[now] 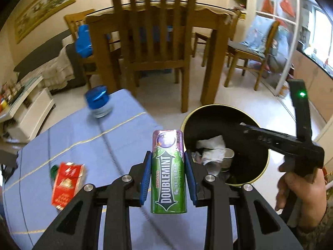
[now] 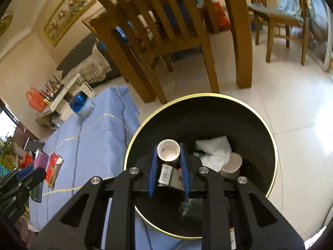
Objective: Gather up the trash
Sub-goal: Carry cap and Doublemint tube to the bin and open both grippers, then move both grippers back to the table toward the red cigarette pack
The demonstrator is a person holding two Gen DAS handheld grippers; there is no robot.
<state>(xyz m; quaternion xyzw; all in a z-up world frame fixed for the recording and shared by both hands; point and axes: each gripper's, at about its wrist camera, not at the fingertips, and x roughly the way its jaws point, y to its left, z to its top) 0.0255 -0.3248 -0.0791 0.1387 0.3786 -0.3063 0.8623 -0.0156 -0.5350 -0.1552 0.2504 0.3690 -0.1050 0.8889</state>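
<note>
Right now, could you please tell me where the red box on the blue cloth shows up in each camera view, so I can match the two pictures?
Left wrist view: the red box lies at lower left on the blue cloth, left of the left gripper.
Right wrist view: the red box sits at the far left edge, on the cloth.
Shared landmark: the black bin with its gold rim.

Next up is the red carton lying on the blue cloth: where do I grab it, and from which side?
The red carton lies flat on the blue cloth, so come from above and close across its narrow width, mid-length. Its crumpled top end looks a poorer hold.
</note>
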